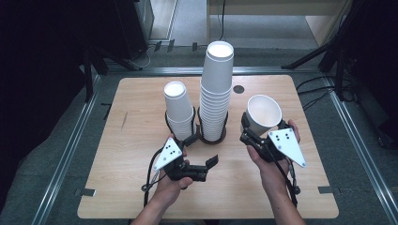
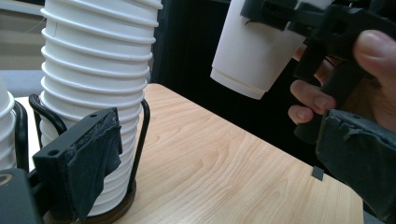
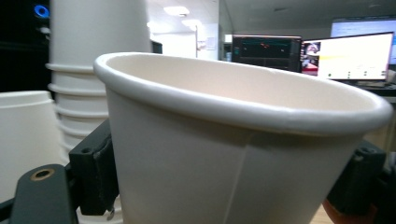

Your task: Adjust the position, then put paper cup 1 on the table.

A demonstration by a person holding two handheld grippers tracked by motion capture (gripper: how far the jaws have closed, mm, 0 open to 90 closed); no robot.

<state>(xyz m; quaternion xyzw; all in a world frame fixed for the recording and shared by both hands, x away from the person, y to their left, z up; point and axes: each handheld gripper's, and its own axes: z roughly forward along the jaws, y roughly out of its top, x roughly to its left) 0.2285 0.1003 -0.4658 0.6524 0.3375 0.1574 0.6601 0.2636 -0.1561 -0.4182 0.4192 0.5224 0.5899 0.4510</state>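
Observation:
A single white paper cup [image 1: 263,114] hangs tilted above the right part of the wooden table [image 1: 131,187], mouth up, with my right gripper [image 1: 263,125] shut on its lower wall. In the right gripper view the cup [image 3: 224,154] sits between the two black jaws. A tall stack of white cups [image 1: 217,89] stands in a black wire holder [image 1: 212,137] at the table's middle, and a shorter stack [image 1: 177,110] stands in a second holder to its left. My left gripper [image 1: 202,151] lies low just in front of the tall stack [image 2: 93,70], open, with nothing between its padded jaws.
A small dark round hole [image 1: 239,89] marks the table behind the held cup. Metal rails [image 1: 70,154] frame the table on both sides, with tripod legs and cables on the floor at the back. Bare wood lies in front of both hands.

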